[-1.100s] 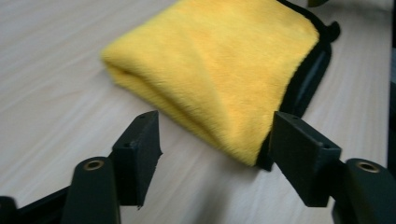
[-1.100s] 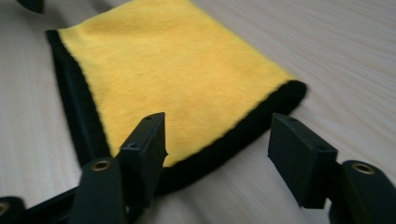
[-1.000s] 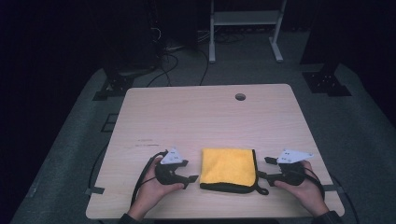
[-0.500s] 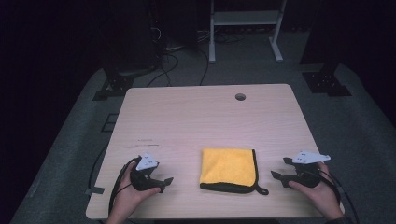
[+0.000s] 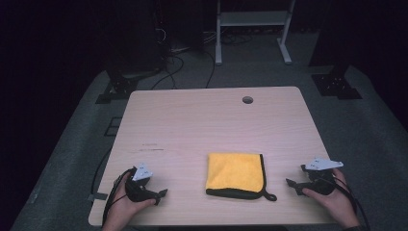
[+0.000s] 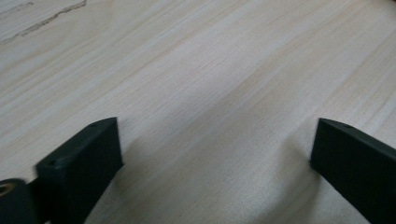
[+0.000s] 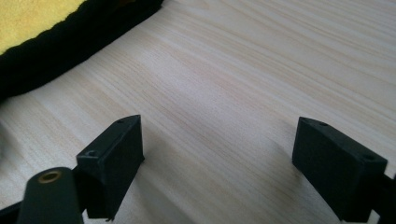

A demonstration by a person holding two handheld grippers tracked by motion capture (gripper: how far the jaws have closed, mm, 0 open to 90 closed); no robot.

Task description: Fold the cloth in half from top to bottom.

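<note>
Two tongs sit near the desk's front edge, one on each side of the folded yellow cloth point(image 5: 234, 172). Our left tongs point(image 5: 161, 194), at about 8 o'clock from the cloth, are wide open and hold nothing. Their jaws have just been opening, with only bare wood between them. The cloth lies flat near the middle of the front edge, its black trim and little loop at the right. Our right tongs point(image 5: 291, 184), at about 3 o'clock from the cloth, are wide open too and hold nothing. Their jaws have also just been opening.

We think the folding is done, so a good finish is to keep both tongs off the cloth and not bump its neat edges.

The desk point(image 5: 211, 120) is pale wood with a small round hole point(image 5: 247, 99) near the far edge. Around it is grey carpet point(image 5: 375, 130), with a white stand point(image 5: 252, 29) at 12 o'clock in a dark room.
</note>
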